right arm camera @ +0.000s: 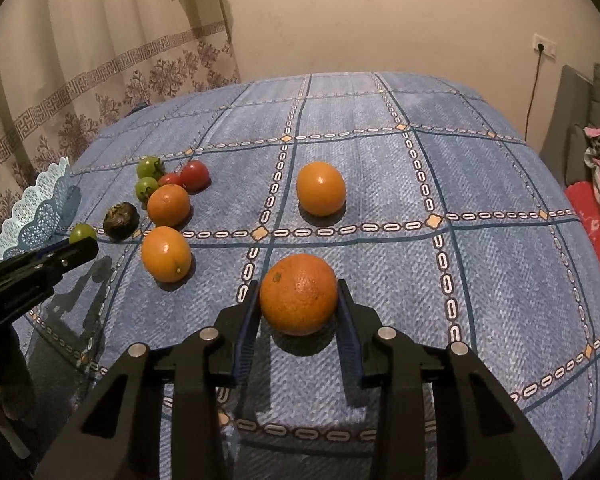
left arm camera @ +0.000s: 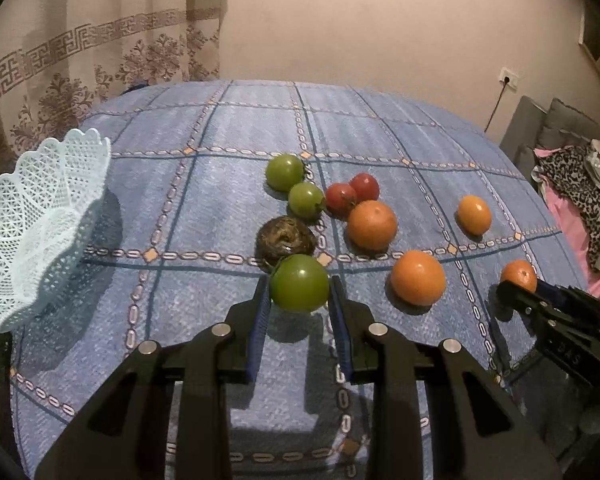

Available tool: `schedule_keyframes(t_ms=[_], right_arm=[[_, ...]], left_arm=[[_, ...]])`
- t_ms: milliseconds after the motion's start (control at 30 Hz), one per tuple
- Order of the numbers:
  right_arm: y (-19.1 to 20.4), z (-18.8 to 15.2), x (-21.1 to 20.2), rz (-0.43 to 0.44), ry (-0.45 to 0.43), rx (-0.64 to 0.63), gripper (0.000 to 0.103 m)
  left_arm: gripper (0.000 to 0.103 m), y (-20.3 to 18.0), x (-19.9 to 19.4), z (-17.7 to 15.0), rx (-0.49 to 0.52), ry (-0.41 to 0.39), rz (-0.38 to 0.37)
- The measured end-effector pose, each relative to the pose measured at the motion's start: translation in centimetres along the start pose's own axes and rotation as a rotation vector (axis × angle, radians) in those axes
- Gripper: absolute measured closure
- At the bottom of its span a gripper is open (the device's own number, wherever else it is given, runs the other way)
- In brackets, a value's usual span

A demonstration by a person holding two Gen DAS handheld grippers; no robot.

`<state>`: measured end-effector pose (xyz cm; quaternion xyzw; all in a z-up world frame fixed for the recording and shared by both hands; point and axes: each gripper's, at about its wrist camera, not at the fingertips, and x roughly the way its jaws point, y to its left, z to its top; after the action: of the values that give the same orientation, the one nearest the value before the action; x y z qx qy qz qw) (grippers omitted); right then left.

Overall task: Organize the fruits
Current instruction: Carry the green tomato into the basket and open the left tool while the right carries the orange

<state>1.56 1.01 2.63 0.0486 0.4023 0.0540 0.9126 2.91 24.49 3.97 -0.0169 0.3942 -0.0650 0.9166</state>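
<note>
A bench [left arm camera: 228,184] draped in a blue checked tablecloth [right arm camera: 480,184] fills the middle. Behind the bench's far left corner hangs a cream curtain [left arm camera: 100,52] with a brown key-pattern band and floral motifs. Beyond the bench is a plain beige wall [left arm camera: 360,20], carrying a white socket [right arm camera: 545,46] with a dark cable hanging down. Right of the bench sits a grey sofa [left arm camera: 548,128] heaped with pink and leopard-print clothes [left arm camera: 580,196].

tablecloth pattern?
Blue tablecloth with a grid of dark lines and white chain-link bands, small orange diamonds at crossings. Clearest in the right wrist view.
</note>
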Motion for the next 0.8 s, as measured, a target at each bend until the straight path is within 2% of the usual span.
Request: schedule_keyframes(t_ms=[333, 567, 800], right_arm=[[1.9, 0.9, -0.6, 0.009, -0.018, -0.019, 0.066], [4.8, 1.8, -0.6, 0.033, -0.027, -0.062, 0.066], [8.6, 2.9, -0.3, 0.069, -0.03, -0.113, 0.066]], left_arm=[[0.073, 2.7, -2.5, 0.9, -0.011, -0.1, 0.12], [0.073, 6.9, -4.2, 1.6, -0.07, -0.153, 0.199], [0.073, 11.0, -4.7, 1.8, -0.124, -0.174, 0.276]])
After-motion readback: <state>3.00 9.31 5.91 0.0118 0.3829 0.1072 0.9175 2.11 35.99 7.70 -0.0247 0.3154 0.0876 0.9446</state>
